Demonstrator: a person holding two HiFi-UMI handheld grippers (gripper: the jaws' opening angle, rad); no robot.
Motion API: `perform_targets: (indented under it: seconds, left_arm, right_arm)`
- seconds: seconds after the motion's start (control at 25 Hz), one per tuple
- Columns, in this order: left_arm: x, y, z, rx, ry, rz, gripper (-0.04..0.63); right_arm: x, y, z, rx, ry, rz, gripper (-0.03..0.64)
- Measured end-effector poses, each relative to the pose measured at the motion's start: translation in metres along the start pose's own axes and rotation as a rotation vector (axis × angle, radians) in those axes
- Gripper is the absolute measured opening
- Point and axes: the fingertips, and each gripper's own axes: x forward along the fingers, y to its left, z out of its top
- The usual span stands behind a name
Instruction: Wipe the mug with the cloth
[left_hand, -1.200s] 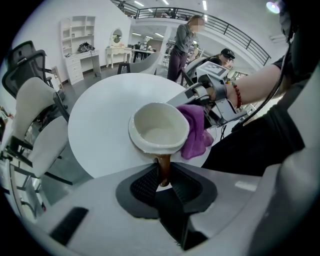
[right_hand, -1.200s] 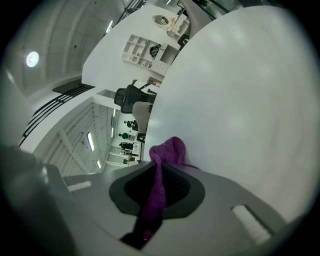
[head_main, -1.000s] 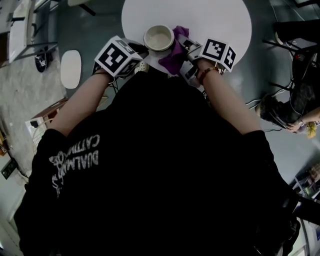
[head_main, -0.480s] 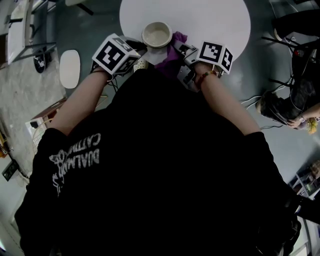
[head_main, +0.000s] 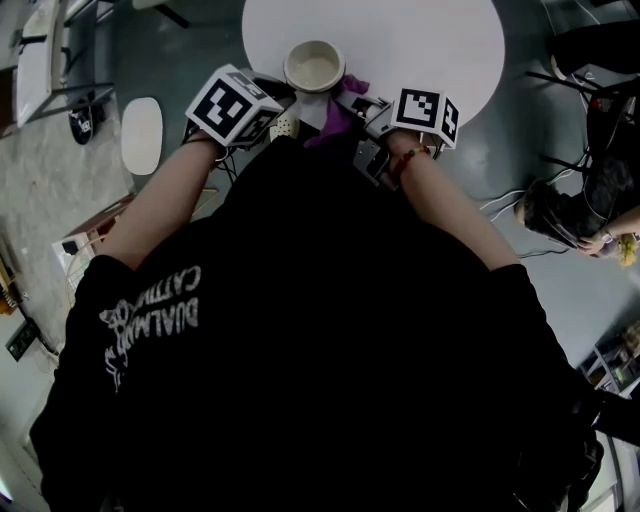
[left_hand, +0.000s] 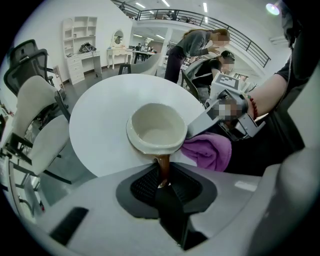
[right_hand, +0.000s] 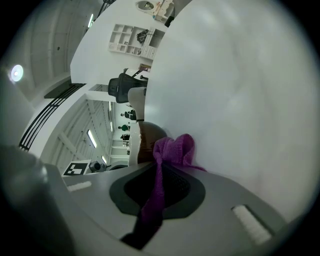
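Left gripper (left_hand: 162, 181) is clamped onto the mug's brown handle (left_hand: 163, 167). The cream mug (left_hand: 157, 127) is upright at the near edge of the round white table (left_hand: 100, 120), though it's hard to say if it's actually resting there or held just off it. Right gripper (right_hand: 157, 192) is pinching the purple cloth (right_hand: 172, 150), which is bunched up right against the mug's right side. In the head view both grippers sit close together at the table edge nearest the person. A couple of people (left_hand: 197, 47) stand well behind the table.
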Motion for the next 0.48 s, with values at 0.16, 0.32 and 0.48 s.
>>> perform_targets:
  seconds: [0.16, 0.32, 0.48]
  left_arm:
    - [0.003, 0.0, 0.003, -0.012, -0.002, -0.006, 0.069]
    - [0.006, -0.007, 0.011, -0.022, -0.012, -0.039, 0.069]
    - [0.01, 0.002, 0.01, -0.026, -0.003, -0.029, 0.069]
  right_arm:
    - [0.002, 0.0, -0.005, 0.001, 0.03, 0.006, 0.029]
    - [0.007, 0.004, -0.017, -0.004, 0.116, 0.043, 0.029]
    - [0.022, 0.019, -0.031, -0.038, 0.207, 0.104, 0.029]
